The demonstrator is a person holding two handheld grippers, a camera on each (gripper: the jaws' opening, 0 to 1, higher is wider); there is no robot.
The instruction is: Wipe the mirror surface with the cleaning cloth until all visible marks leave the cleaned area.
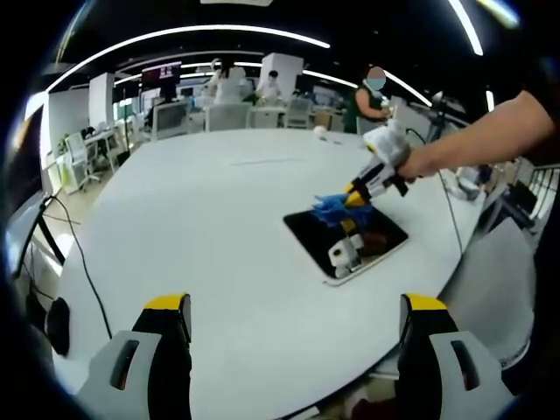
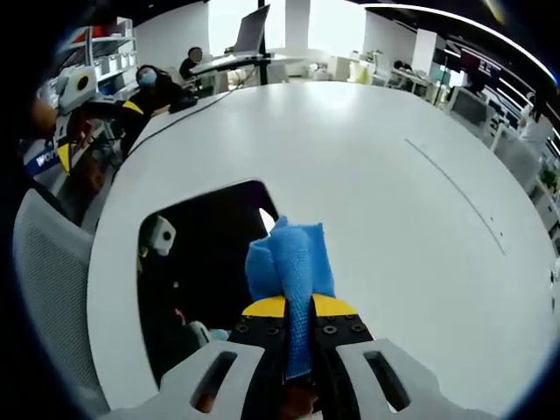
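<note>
Right gripper (image 2: pixel 287 308) jaws were pressed together on the blue cleaning cloth (image 2: pixel 289 262), held over the mirror's (image 2: pixel 206 254) far edge. The mirror lay flat near the edge of the round white table (image 1: pixel 201 227) closest to the person. Left gripper (image 1: pixel 293 328) was held back, jaws spread, nothing between them. Wiping step judged in hand; next, cloth to be pressed down and swept across the glass.
</note>
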